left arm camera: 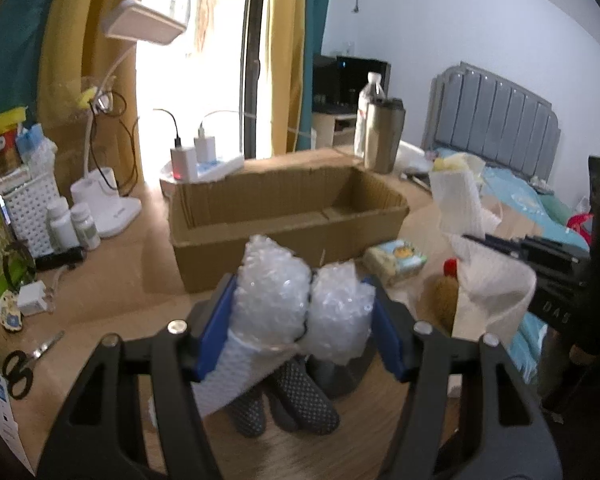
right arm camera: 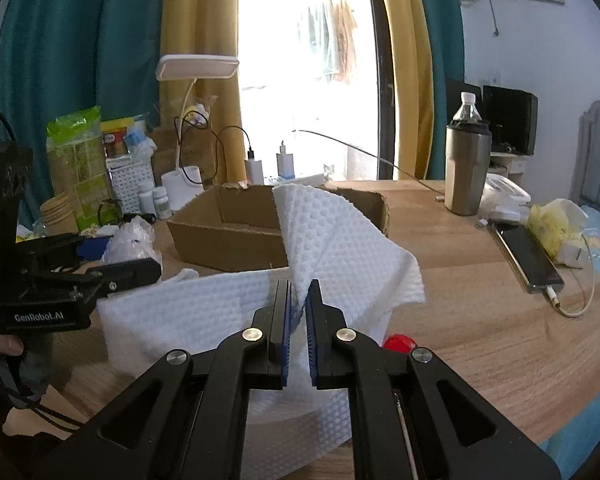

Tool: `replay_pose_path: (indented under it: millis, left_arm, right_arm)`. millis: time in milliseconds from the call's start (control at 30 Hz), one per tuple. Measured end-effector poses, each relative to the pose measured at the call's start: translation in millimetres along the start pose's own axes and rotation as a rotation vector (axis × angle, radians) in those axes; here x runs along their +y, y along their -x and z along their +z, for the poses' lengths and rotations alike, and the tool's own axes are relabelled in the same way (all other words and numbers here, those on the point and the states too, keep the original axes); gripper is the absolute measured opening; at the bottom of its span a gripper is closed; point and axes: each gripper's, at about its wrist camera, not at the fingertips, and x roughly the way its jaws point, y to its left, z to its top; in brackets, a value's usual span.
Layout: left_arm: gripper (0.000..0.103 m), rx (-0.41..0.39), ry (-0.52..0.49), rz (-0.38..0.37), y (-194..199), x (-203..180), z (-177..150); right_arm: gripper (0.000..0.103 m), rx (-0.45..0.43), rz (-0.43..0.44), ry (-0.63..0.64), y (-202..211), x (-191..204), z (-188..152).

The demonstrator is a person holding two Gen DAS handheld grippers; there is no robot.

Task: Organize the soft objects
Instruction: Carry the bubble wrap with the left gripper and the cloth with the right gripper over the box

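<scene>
A wad of clear bubble wrap (left arm camera: 300,300) sits squeezed between the blue pads of my left gripper (left arm camera: 300,282), lifted above the wooden desk. Under it lie grey dotted socks (left arm camera: 300,396). An open cardboard box (left arm camera: 292,216) stands just beyond. My right gripper (right arm camera: 299,285) is shut on a fold of white embossed paper towel (right arm camera: 340,248), which drapes up and over in front of the box (right arm camera: 228,248). The left gripper (right arm camera: 116,258) with the bubble wrap (right arm camera: 130,242) shows at the left of the right wrist view. The held towel (left arm camera: 492,280) hangs at the right of the left wrist view.
A tissue pack (left arm camera: 396,260) and a red object (right arm camera: 398,343) lie near the towel. A desk lamp (left arm camera: 108,200), pill bottles (left arm camera: 72,224) and scissors (left arm camera: 20,368) are at the left. A steel tumbler (right arm camera: 466,168) and a phone (right arm camera: 528,256) are at the right.
</scene>
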Motion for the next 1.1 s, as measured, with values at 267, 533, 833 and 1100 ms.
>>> replay_pose_path:
  millis: [267, 533, 833, 1100]
  left_arm:
    - [0.064, -0.07, 0.055, -0.022, 13.9, 10.9, 14.6]
    - [0.064, -0.132, 0.139, -0.021, 24.2, 34.8, 32.7]
    - [0.064, -0.134, 0.162, -0.025, 15.0, 45.9, 59.0]
    - [0.064, -0.146, 0.181, -0.032, 5.7, 55.2, 89.5]
  right_arm:
    - [0.008, -0.045, 0.003, 0.02, 5.5, 2.4, 18.6]
    - [0.008, -0.101, 0.006, 0.04, 4.6, 3.1, 45.6]
    - [0.008, -0.119, 0.036, 0.059, -11.4, 0.3, 80.0]
    - [0.008, -0.157, 0.074, 0.055, -28.9, -9.8, 122.5]
